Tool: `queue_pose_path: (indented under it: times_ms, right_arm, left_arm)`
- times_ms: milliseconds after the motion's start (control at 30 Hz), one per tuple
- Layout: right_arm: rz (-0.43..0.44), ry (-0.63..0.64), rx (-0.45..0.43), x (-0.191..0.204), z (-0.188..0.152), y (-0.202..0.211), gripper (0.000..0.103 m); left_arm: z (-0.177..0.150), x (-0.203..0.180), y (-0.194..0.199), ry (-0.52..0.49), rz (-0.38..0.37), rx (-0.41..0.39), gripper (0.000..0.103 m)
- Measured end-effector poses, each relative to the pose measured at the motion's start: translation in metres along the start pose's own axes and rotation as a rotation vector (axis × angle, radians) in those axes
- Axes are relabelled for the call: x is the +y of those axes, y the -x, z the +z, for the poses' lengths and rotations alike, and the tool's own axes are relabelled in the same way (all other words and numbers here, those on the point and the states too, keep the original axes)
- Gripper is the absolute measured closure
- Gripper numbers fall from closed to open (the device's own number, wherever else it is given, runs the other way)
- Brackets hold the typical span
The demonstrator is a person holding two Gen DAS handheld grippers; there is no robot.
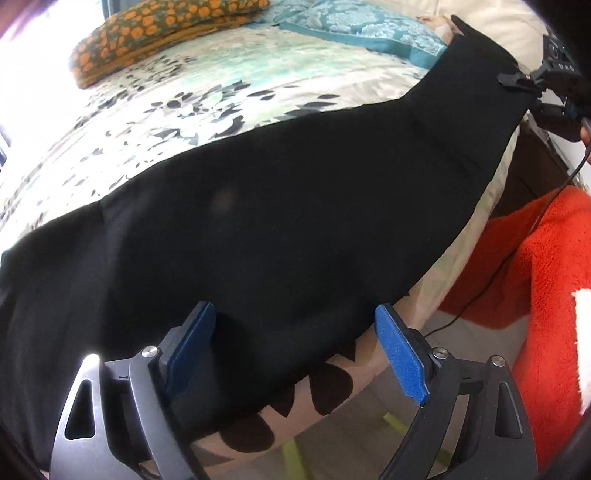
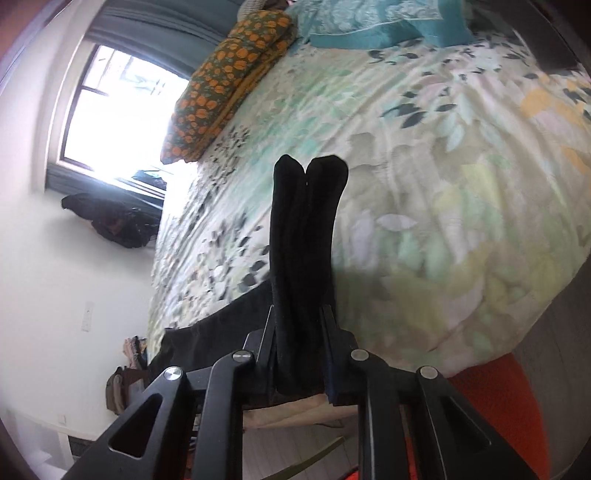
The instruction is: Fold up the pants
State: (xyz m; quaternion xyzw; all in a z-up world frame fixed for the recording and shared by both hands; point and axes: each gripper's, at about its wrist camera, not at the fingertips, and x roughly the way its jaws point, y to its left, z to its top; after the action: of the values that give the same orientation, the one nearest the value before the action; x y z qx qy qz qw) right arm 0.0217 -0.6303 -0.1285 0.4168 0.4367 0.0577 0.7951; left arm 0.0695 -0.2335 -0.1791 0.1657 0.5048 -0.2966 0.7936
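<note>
- Pants (image 1: 258, 221), black and of soft fabric, lie stretched in a long band across the floral-print bed cover (image 1: 177, 122), running from the lower left of the left wrist view up to its upper right corner.
- Left gripper (image 1: 295, 350) (two black linkage arms with blue pads (image 1: 400, 354)): jaws stand wide apart. The near edge of the pants lies between the pads, and neither pad presses on the fabric as far as can be seen.
- Right gripper (image 2: 300, 354) (black linkage arms): jaws nearly together, clamped on a bunched fold of the pants (image 2: 306, 229). The fold stands up between the fingers and ends in two rounded lobes.
- In the left wrist view the right gripper (image 1: 517, 79) appears at the upper right, pinching the far end of the pants, which rises off the bed cover there.
- Surroundings: a folded green cloth with orange spots (image 1: 147, 37) lies at the far edge of the bed; a teal patterned pillow (image 1: 369, 33) lies beside it.
- An orange fleece garment (image 1: 546, 277) (worn by the person) shows at the right edge of the left wrist view.
- A bright window (image 2: 118, 110) stands beyond the bed.
</note>
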Motion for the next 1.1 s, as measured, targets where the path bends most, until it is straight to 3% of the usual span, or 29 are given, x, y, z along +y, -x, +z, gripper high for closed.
queue_pose_path:
  times_ms: [100,200,333,467,600,800,867,900,933,1000,1100]
  right_arm:
    - [0.074,0.057,0.011,0.046,-0.018,-0.013,0.084]
    - [0.176,0.064,0.031,0.089,-0.035,-0.038,0.084]
    - [0.272,0.063,0.081,0.142,-0.061,-0.092,0.084]
    - [0.287,0.09,0.152,0.189,-0.093,-0.164,0.084]
    - [0.246,0.151,0.244,0.225,-0.13,-0.232,0.084]
    - [0.135,0.33,0.335,0.265,-0.181,-0.284,0.084]
    - [0.097,0.379,0.347,0.272,-0.191,-0.295,0.078]
    - [0.066,0.407,0.349,0.275,-0.195,-0.299,0.068]
    - [0.035,0.442,0.358,0.278,-0.198,-0.302,0.044]
    - [0.004,0.511,0.384,0.284,-0.203,-0.299,0.024]
    - [0.032,0.599,0.403,0.287,-0.208,-0.266,0.024]
  left_arm:
    - [0.0,0.036,0.022,0.147,-0.077,0.002,0.016]
    - [-0.01,0.1,0.058,0.355,-0.073,-0.054,0.016]
    - [-0.05,0.178,0.105,0.592,-0.023,-0.144,0.016]
    - [-0.1,0.22,0.124,0.709,0.087,-0.205,0.016]
    - [-0.126,0.247,0.122,0.835,0.054,-0.195,0.017]
    - [-0.124,0.251,0.128,0.806,0.059,-0.234,0.017]
    - [-0.122,0.252,0.126,0.815,0.047,-0.235,0.017]
    - [-0.122,0.253,0.126,0.819,0.043,-0.238,0.017]
    - [-0.121,0.253,0.127,0.821,0.043,-0.243,0.017]
    - [-0.121,0.253,0.13,0.815,0.049,-0.253,0.017]
    - [-0.114,0.237,0.139,0.747,0.075,-0.275,0.017]
